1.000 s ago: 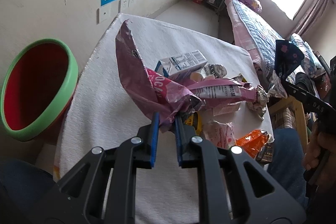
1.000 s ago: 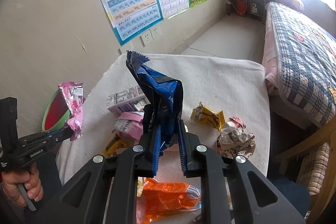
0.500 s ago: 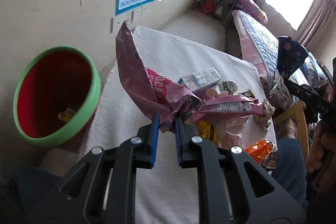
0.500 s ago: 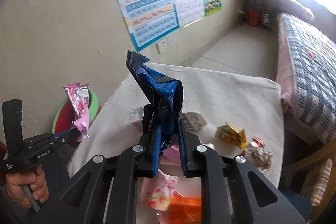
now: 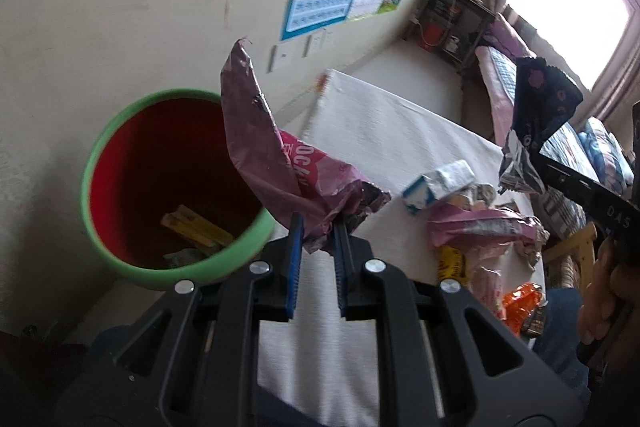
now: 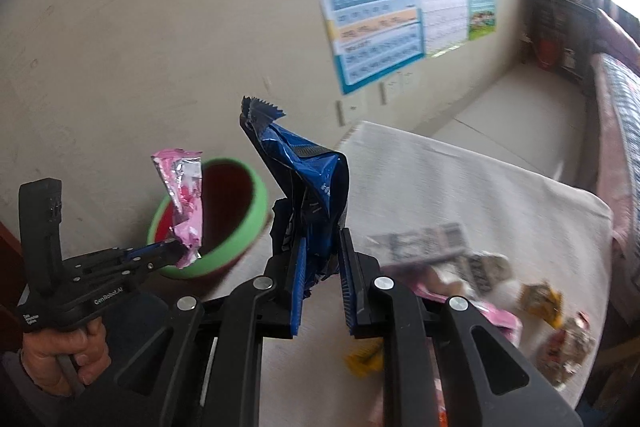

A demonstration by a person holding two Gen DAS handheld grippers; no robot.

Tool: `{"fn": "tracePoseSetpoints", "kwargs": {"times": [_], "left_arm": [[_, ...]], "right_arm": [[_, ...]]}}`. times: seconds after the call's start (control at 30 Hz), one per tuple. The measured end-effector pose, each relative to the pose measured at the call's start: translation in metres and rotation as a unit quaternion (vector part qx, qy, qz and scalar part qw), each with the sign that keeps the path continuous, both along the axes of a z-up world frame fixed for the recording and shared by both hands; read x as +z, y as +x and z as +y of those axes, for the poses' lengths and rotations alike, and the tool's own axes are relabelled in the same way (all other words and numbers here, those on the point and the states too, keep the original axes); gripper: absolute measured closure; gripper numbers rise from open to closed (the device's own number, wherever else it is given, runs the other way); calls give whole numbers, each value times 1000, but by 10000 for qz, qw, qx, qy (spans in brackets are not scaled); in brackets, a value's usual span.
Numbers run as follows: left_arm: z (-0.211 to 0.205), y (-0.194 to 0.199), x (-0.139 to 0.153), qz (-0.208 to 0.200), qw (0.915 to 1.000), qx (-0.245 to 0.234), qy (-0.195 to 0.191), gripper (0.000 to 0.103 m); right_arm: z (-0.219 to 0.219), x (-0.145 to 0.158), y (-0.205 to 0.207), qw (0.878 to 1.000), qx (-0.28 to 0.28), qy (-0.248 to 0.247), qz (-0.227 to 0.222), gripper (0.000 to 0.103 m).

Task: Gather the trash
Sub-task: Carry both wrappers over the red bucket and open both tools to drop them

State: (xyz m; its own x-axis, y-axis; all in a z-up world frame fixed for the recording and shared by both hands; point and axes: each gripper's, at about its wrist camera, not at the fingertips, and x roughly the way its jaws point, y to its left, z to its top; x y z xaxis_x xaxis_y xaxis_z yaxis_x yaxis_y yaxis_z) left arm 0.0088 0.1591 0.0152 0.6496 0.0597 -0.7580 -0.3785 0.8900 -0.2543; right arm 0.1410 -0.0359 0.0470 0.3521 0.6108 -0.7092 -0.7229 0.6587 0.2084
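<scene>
left fingers [image 5: 295, 227] pinch pink wrapper [image 5: 272, 163] by its crumpled end, held at bin [image 5: 120, 163] rim, likely ready to drop in. right gripper [image 6: 322, 259] clamps blue wrapper [image 6: 308, 187] upright by its bottom, near the bin, likely next in. more trash [image 5: 480, 227] lies on table [image 5: 384, 131], well apart from bin.

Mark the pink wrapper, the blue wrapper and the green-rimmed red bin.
pink wrapper [image 5: 256, 151], left wrist view, crinkled middle.
blue wrapper [image 6: 316, 183], right wrist view, glossy middle.
green-rimmed red bin [image 5: 132, 269], left wrist view, near rim.
</scene>
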Motion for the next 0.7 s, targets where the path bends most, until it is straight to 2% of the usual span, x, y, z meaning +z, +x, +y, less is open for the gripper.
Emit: {"fn": "tracePoseSetpoints", "kwargs": {"times": [0.3,0.7], "left_arm": [[52,-26,0,-7,9990,451,30,89],[92,-42,-10,9,9976,690,-111,89]], "right_arm": [[79,3,-12,9983,560,131,74,88],[156,-7,-20,9944,1037,143,158,87]]}}
